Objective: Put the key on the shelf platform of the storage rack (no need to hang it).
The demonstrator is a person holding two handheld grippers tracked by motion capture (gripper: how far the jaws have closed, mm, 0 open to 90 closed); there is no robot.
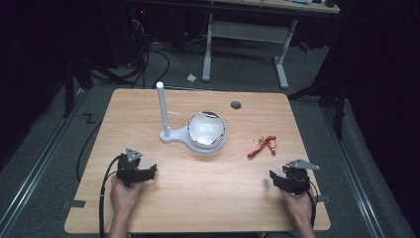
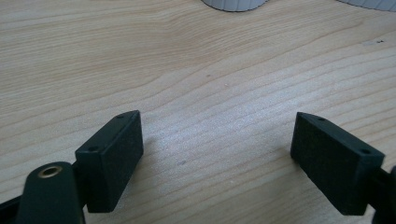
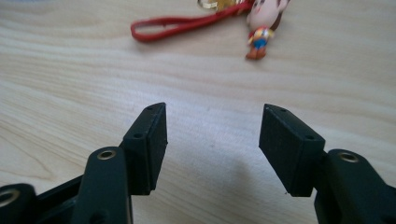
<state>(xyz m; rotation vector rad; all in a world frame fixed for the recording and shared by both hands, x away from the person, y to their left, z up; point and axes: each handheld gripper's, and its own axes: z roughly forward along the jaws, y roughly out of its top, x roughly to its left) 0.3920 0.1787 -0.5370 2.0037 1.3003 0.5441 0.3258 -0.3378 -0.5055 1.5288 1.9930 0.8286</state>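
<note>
Right gripper view – right gripper (image 3: 212,149) fingers apart, empty, near the keychain (image 3: 224,21); left gripper (image 2: 217,161) wide.

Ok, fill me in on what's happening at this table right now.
A person sits at the wooden table with a gripper in each hand, both resting near the front edge. The right gripper is open with nothing between its jaws, pointing at a small figure keychain with a red strap, lying just ahead of it. The left gripper is open too, over bare wood. In the middle stands a white stand with an upright post and a shiny bowl. Nothing is held yet.
</note>
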